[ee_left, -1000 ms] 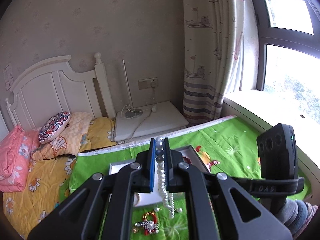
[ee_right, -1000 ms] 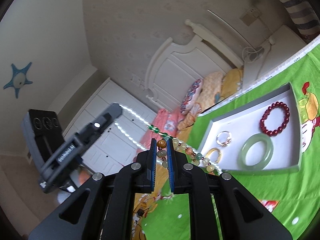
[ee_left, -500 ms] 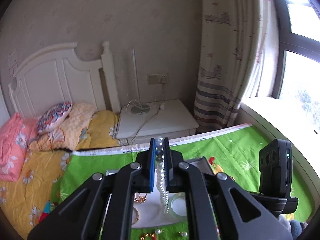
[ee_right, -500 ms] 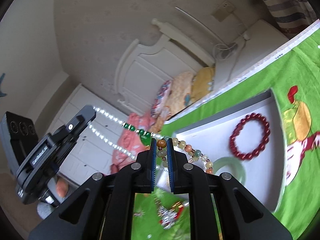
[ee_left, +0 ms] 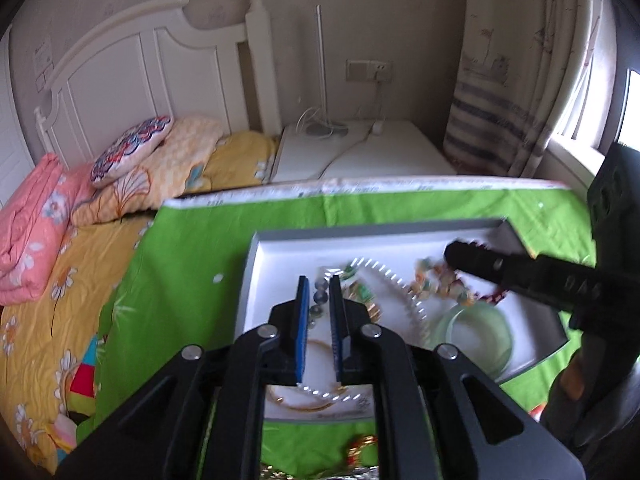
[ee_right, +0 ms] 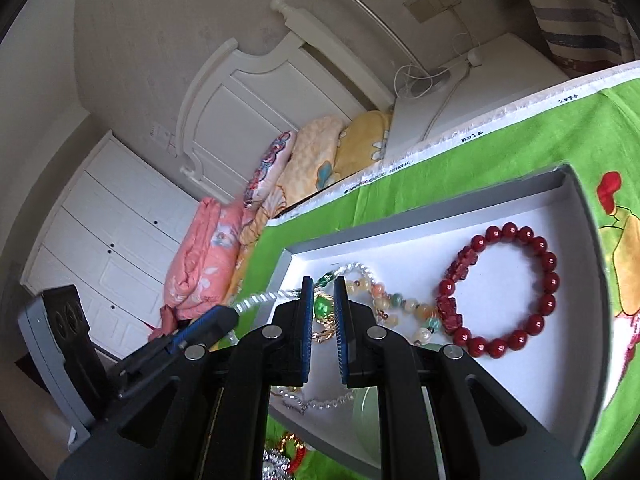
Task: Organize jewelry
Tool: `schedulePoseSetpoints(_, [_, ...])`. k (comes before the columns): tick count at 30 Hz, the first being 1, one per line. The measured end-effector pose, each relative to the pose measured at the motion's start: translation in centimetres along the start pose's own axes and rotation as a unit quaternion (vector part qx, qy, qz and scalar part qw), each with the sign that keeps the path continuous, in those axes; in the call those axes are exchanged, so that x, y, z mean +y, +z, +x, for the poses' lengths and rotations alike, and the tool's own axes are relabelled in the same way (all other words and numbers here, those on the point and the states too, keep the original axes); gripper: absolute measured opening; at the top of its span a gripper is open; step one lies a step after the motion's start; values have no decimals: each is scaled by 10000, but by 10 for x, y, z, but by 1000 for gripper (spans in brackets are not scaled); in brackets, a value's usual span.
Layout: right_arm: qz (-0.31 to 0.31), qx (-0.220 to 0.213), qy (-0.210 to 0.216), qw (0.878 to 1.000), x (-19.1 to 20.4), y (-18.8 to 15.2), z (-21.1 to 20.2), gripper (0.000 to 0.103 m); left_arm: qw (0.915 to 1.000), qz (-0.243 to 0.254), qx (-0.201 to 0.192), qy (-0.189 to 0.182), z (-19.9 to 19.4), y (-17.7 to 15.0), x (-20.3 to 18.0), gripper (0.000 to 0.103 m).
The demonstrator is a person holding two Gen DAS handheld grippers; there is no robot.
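Observation:
A grey tray (ee_left: 360, 236) with a white floor lies on a green cloth. A long necklace of pearls, green stones and amber beads (ee_left: 400, 284) lies across the tray floor. My left gripper (ee_left: 319, 296) hovers low over the tray, jaws slightly apart around dark beads (ee_left: 319, 298) of the necklace's end. My right gripper (ee_right: 322, 300) is slightly open over the green stone (ee_right: 322, 306), gripping nothing. The necklace's amber beads (ee_right: 396, 300) lie beside a red bead bracelet (ee_right: 500, 292). A pale green bangle (ee_left: 476, 332) lies in the tray too.
Gold rings (ee_left: 320, 348) and a thin chain lie in the tray's near part. A red and silver ornament (ee_right: 286, 452) lies on the green cloth (ee_left: 192, 280) before the tray. Behind are a bed with pillows (ee_left: 132, 152), a white nightstand (ee_left: 360, 156) and a curtain (ee_left: 504, 80).
Both grippers came down to the tray with the necklace, which now lies on the tray floor. The right gripper's jaws have parted and let go of the beads; the left jaws have loosened.

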State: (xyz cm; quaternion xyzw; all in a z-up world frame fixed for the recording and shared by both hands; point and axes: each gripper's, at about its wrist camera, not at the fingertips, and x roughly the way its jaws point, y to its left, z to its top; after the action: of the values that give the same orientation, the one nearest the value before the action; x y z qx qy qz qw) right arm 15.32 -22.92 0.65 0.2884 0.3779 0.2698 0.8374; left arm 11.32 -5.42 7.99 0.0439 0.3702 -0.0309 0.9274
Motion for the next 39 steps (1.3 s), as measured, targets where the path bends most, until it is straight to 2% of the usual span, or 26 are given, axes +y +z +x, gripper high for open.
schedulePoseSetpoints(1, [-12, 58, -67, 10000, 2, 0, 2, 18, 10000, -14, 63, 17, 4, -3, 4, 25])
schedulePoseSetpoints(2, [-10, 145, -117, 9998, 3, -2, 5, 20, 10000, -29, 87, 38, 6, -5, 6, 48])
schedulePoseSetpoints(4, [-10, 226, -55, 9997, 5, -7, 3, 20, 9998, -92, 29, 156, 5, -9, 12, 77])
schedulePoseSetpoints(7, [-40, 185, 80, 9998, 7, -17, -11, 20, 9993, -177, -100, 313, -3, -15, 22, 85])
schedulePoseSetpoints(8, [-37, 198, 102, 9997, 7, -22, -18, 25, 9992, -204, -106, 322, -6, -19, 26, 88])
schedulePoseSetpoints(9, [-27, 241, 86, 9997, 7, -27, -25, 32, 9991, -223, -125, 352, -9, -22, 28, 90])
schedulePoseSetpoints(10, [-29, 263, 103, 9996, 6, -31, -31, 62, 9985, -251, -159, 450, -15, -29, 33, 94])
schedulePoseSetpoints(11, [-80, 206, 199, 9996, 7, -38, -42, 79, 9983, -261, -167, 501, -19, -34, 34, 96])
schedulePoseSetpoints(14, [-369, 68, 317, 9988, 11, -57, -73, 78, 9969, -340, -95, 699, -34, -58, 44, 99])
schedulePoseSetpoints(18, [-283, 40, 306, 9991, 8, -77, -99, 79, 9952, -472, 48, 859, -55, -92, 53, 100])
schedulePoseSetpoints(23, [-444, 9, -3, 9990, 9, -107, -119, 79, 9954, -433, 133, 843, -80, -132, 50, 100])
schedulePoseSetpoints(27, [-867, 159, -270, 9957, 22, -126, -113, 79, 9969, -200, 48, 758, -95, -157, 42, 101])
schedulePoseSetpoints(30, [-1675, 318, -506, 9841, 54, -144, -102, 78, 9978, -167, 121, 624, -91, -173, 43, 101])
schedulePoseSetpoints(32, [-1992, 410, -563, 9775, 71, -154, -94, 78, 9978, -321, 129, 568, -91, -174, 48, 101])
schedulePoseSetpoints(36, [-2453, 562, -762, 9648, 93, -175, -80, 75, 9974, -692, 158, 157, -89, -175, 63, 101])
schedulePoseSetpoints(39, [-2574, 708, -822, 9602, 100, -185, -67, 67, 9960, -871, 165, 128, -87, -175, 70, 101])
